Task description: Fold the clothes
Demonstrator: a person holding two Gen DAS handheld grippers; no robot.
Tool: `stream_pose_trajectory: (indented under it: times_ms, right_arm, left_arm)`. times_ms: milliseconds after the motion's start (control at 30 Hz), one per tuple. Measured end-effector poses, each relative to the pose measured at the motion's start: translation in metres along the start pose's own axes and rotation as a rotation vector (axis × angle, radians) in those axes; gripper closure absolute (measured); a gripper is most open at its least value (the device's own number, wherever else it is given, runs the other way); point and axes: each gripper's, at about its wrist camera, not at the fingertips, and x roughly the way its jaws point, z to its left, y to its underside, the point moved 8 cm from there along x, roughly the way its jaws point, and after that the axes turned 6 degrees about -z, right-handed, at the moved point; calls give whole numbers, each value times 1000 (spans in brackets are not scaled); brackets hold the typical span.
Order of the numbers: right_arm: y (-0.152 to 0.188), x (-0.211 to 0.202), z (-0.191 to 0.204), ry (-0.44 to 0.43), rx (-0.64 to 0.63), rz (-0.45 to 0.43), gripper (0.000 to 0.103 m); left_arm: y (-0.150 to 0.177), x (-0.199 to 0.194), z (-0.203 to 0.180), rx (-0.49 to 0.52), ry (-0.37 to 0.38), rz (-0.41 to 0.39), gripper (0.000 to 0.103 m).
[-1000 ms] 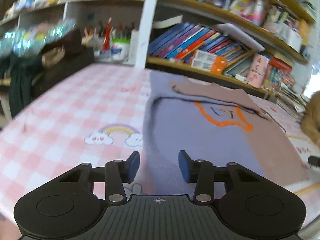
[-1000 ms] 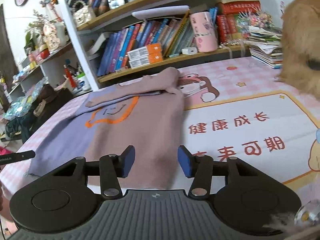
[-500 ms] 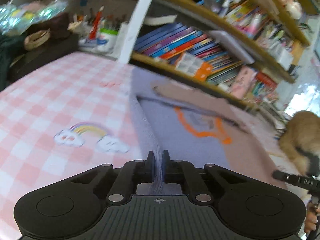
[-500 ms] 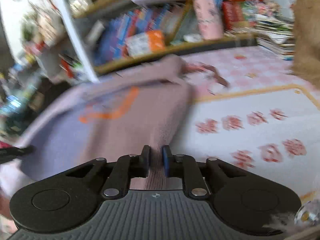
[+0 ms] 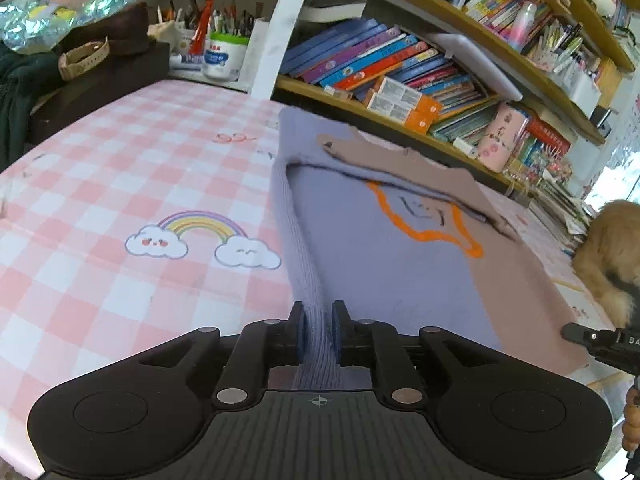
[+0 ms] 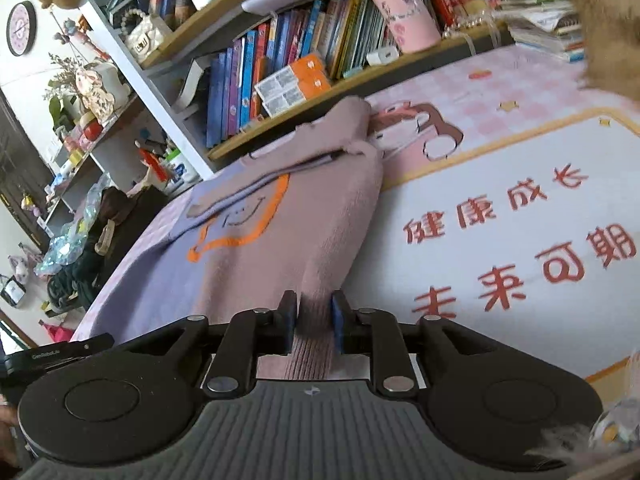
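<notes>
1. While the sweater (image 5: 384, 280) lies spread on the pink checked tablecloth (image 5: 120, 184), lilac on one half and dusty pink on the other, both tongs grip its near hem
2. The left gripper (image 5: 318, 330) has its jaws drawn narrow on the ribbed lilac corner; the knit rises from the table in a taut ridge running away toward the bookshelf (image 5: 400, 80)
3. The right gripper (image 6: 314, 320) is likewise pinched narrow on the pink corner (image 6: 316, 300) of the same hem, just beside the white panel with red characters (image 6: 520, 240)
4. A sleeve (image 5: 400, 164) is already folded across the upper chest, above the orange outline (image 5: 424, 224), so the garment looks partly folded
5. In my judgement the step in hand is carrying the hem up and over toward the collar; doing it well calls for lifting both corners together at equal height, keeping them as far apart as the sweater is wide so the hem stays straight
6. The loose knit may sag in the middle or slip from the pads, so a slow, even sweep suits it
7. A furry tan animal (image 5: 612, 256) sits at the table's right edge, near the pink side; keep the cloth away from it
</notes>
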Motion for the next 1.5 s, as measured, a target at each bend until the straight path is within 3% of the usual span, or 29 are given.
stream_pose_trajectory:
  times_ms: [133, 300, 500, 733, 1000, 1333, 1500]
  right_arm:
    - [4, 3, 4, -25, 2, 24, 76]
    - [7, 2, 10, -46, -9, 25, 93]
    - [4, -24, 1, -59, 12, 1, 94]
    - [25, -72, 1, -81, -3, 27, 94]
    - [43, -101, 8, -102, 6, 66, 94]
    - [49, -97, -1, -74, 29, 66, 93]
    - [54, -96, -3, -63, 23, 84, 88]
  left_arm:
    - [-1, 2, 2, -24, 11, -1, 89]
    - [0, 0, 4, -50, 49, -9, 97]
    - [6, -21, -10, -34, 121, 0, 98]
    - [17, -60, -24, -25, 178, 16, 98]
    - [39, -84, -26, -19, 183, 57, 98]
    - [44, -81, -20, -32, 185, 63, 97]
    - [47, -79, -17, -43, 178, 78, 93]
